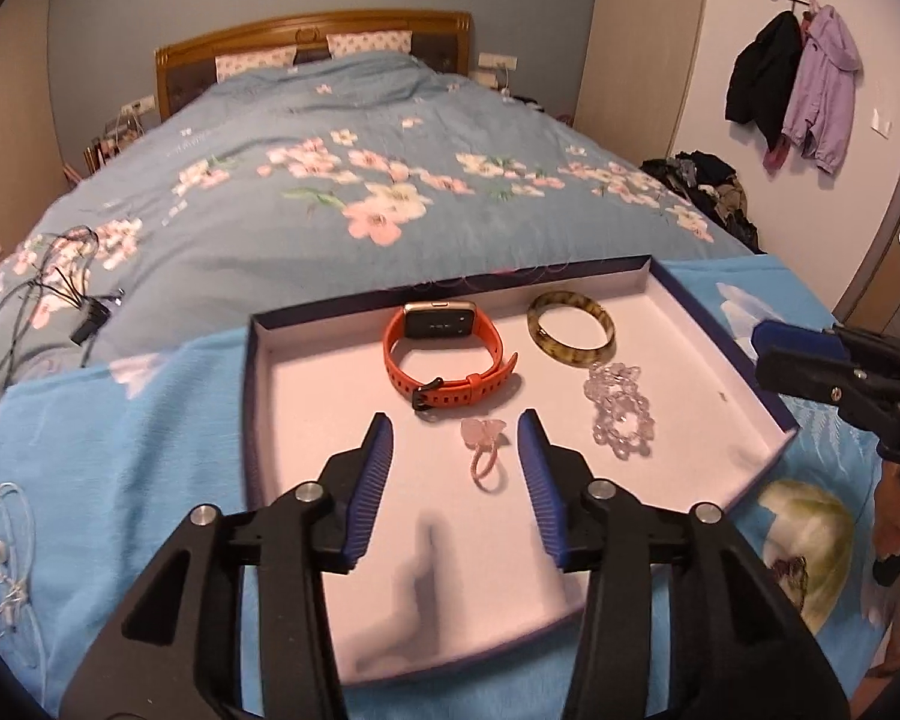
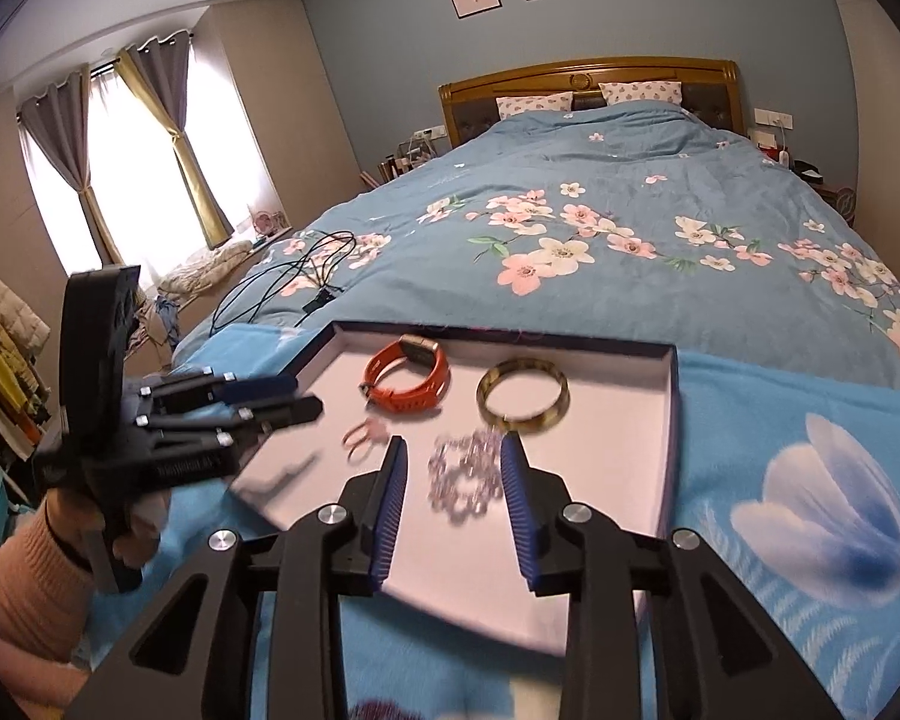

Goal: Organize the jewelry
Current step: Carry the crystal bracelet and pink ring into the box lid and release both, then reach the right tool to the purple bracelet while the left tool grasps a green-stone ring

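A shallow box tray (image 1: 306,396) with a white floor and dark blue walls lies on a blue cloth on the bed. It holds an orange watch (image 1: 450,354), a tortoiseshell bangle (image 1: 572,324), a clear bead bracelet (image 1: 618,414) and a pink ring (image 1: 486,450). My left gripper (image 1: 455,420) is open just above the ring, which lies loose between its blue pads. In the right wrist view, my right gripper (image 2: 455,441) is open over the blurred bead bracelet (image 2: 468,474), with the pads clear of it. The watch (image 2: 408,375), bangle (image 2: 522,396) and ring (image 2: 360,438) lie beyond.
Black cables (image 1: 60,282) sprawl on the floral duvet to the left, and white earphones (image 1: 0,540) lie on the blue cloth. A hand in a peach sleeve (image 2: 18,588) holds the left gripper (image 2: 270,399) at the tray's left edge. Jackets (image 1: 798,78) hang on the right wall.
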`<state>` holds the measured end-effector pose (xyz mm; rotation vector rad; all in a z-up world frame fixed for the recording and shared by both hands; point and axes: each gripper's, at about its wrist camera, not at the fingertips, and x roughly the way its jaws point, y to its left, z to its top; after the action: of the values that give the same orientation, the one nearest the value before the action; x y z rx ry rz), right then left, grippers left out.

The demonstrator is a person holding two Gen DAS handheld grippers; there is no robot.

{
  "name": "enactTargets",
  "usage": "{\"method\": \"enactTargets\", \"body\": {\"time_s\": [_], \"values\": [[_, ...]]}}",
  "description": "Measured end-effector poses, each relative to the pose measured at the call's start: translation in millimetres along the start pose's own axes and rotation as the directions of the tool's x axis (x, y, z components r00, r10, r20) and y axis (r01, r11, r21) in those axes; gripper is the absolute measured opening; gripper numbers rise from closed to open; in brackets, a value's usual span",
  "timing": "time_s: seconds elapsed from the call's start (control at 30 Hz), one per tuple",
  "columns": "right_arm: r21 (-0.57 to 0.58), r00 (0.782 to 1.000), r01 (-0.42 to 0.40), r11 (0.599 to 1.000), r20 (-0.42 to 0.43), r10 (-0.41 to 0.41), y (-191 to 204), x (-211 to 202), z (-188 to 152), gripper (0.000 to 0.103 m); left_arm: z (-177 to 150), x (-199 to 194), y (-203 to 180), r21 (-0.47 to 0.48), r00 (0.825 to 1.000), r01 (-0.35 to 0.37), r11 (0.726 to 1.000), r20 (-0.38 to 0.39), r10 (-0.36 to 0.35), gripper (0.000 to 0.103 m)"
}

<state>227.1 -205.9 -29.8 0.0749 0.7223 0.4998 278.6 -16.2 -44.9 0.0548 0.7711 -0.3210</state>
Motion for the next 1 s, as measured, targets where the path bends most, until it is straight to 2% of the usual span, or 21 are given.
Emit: {"method": "enactTargets", "body": {"time_s": [0.2,0.37,0.57,0.77,0.97,1.0], "values": [[-0.036,0.999,0.018,0.999,-0.044,-0.02,6.5,-24.8,-34.5,0.03,-24.1,-50.6,-7.7,0.054,0.997,0.008,0.999,0.077,-0.012,0.049],[-0.084,0.992,0.065,0.994,-0.101,-0.074,10.4,-39.2,-66.6,0.03,-52.7,-76.1,-10.9,0.064,0.996,0.016,0.998,0.089,-0.022,0.05],[-0.056,0.988,0.072,0.996,-0.136,-0.079,7.6,-45.2,-90.7,0.029,-80.0,-89.2,-19.6,0.078,0.996,0.038,0.996,0.072,-0.044,0.05],[-0.076,0.99,0.031,0.997,-0.133,-0.041,23.5,-52.2,-102.6,0.029,-100.8,-94.9,-33.1,0.112,0.996,0.062,0.992,0.056,-0.069,0.05],[-0.062,0.988,0.063,0.996,-0.14,-0.071,22.5,-50.8,-107.2,0.028,-113.6,-93.8,-41.0,0.114,0.996,0.081,0.99,0.037,-0.085,0.051],[-0.057,0.987,0.067,0.996,-0.143,-0.074,20.5,-50.1,-107.5,0.024,-115.3,-93.8,-41.6,0.115,0.996,0.082,0.99,0.034,-0.087,0.052]]}}
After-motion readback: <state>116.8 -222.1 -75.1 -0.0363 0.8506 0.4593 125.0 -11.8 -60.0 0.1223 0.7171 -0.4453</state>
